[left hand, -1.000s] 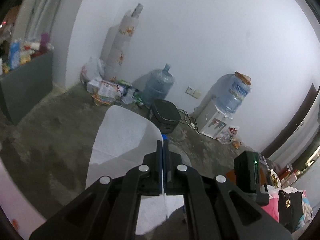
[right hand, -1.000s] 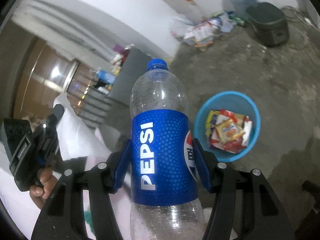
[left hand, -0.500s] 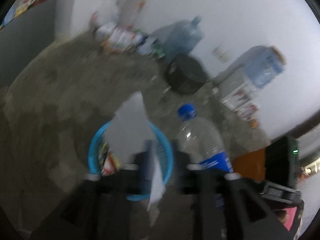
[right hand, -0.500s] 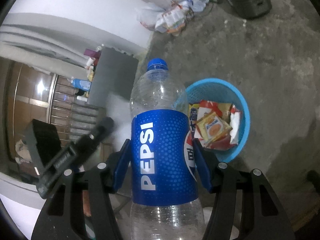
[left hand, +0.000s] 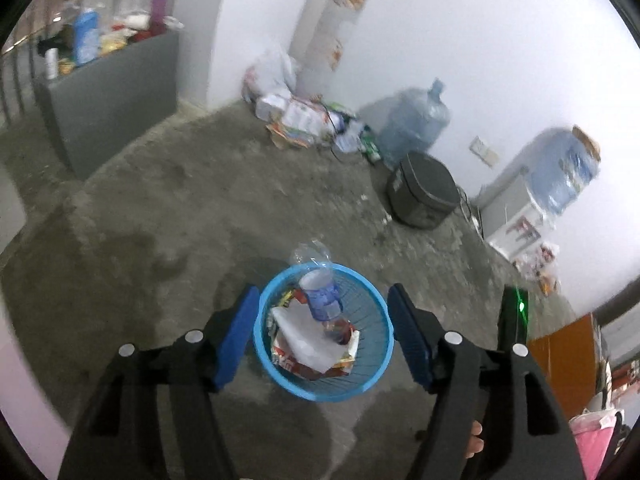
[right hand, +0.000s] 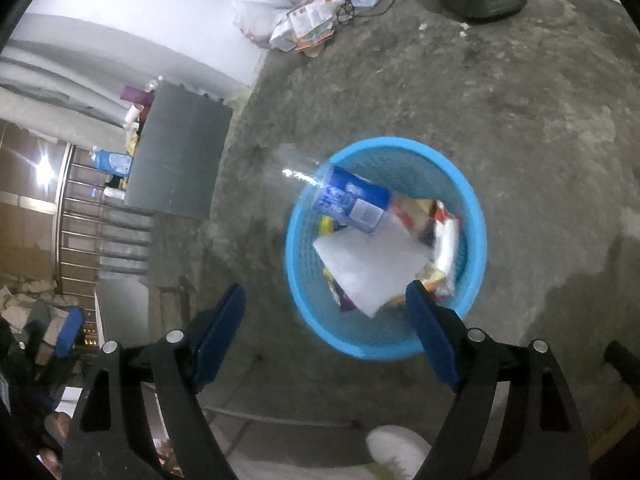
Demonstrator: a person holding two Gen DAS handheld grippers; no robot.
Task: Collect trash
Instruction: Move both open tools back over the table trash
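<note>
The left gripper (left hand: 322,332) has just been opening and hangs empty above the blue basket (left hand: 362,386); the right gripper (right hand: 326,334), jaws likewise just widened, holds nothing. In the basket on the concrete floor (right hand: 540,100), the bottle (right hand: 352,200) leans on the rim, seemingly cap-down, over a white paper (right hand: 372,264) and snack wrappers (right hand: 442,240).

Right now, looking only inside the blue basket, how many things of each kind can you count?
Plastic bottle: 1
White paper sheet: 1
Snack wrappers: several, too jumbled and blurred to count
Total in the blue basket: 2 clear items, plus the wrappers
</note>
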